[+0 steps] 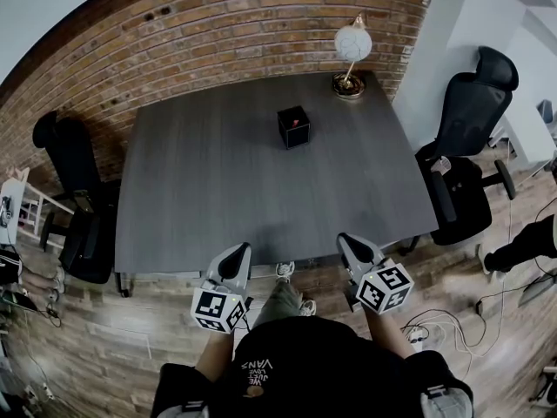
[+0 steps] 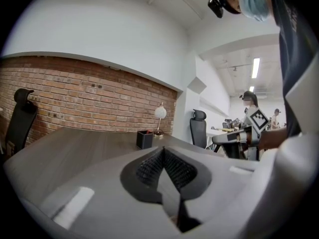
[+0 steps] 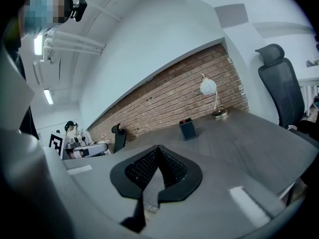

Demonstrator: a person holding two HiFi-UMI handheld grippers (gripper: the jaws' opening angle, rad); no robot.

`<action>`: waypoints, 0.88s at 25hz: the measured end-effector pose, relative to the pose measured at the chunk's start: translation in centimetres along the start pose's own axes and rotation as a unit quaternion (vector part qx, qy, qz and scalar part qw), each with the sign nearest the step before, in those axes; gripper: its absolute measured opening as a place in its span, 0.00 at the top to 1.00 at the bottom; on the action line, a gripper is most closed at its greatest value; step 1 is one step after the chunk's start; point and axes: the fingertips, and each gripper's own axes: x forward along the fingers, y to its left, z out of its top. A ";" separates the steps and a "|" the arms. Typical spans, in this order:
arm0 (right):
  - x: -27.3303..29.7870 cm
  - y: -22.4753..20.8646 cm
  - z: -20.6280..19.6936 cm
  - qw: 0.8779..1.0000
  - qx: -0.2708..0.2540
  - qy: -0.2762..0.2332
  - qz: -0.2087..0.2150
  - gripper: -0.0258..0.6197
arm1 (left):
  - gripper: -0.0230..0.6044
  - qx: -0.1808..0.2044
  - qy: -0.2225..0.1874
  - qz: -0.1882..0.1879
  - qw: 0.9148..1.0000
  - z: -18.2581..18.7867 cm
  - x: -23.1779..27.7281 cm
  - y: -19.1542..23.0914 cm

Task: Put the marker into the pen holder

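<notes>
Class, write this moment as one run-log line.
left gripper: shut, empty | right gripper: shut, empty | pen holder: mid-table, red item inside

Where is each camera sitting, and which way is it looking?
Head view: on the person's head, looking down at the table; left gripper, right gripper and black shirt show.
Left gripper view: on that gripper, facing across the table; its shut jaws show.
Right gripper view: likewise; its shut jaws show.
All three share the pen holder and lamp.

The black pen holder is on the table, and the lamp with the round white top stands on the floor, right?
Not quite. The lamp stands on the table too, at its far edge, not on the floor; the head view shows it. The black pen holder is on the table, as you said.
</notes>
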 end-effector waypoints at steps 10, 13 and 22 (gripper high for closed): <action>-0.4 -0.9 0.2 1.000 -0.001 -0.004 -0.016 0.96 | 0.88 0.000 0.002 -0.003 1.000 0.0 0.6 -0.1; -0.3 -1.0 0.3 1.000 -0.001 -0.005 -0.018 0.96 | 0.88 -0.001 0.003 -0.004 1.000 -0.1 0.8 0.0; 0.8 -1.1 0.7 1.000 -0.007 -0.003 -0.015 0.96 | 0.88 -0.006 0.006 -0.001 1.000 0.0 1.6 0.7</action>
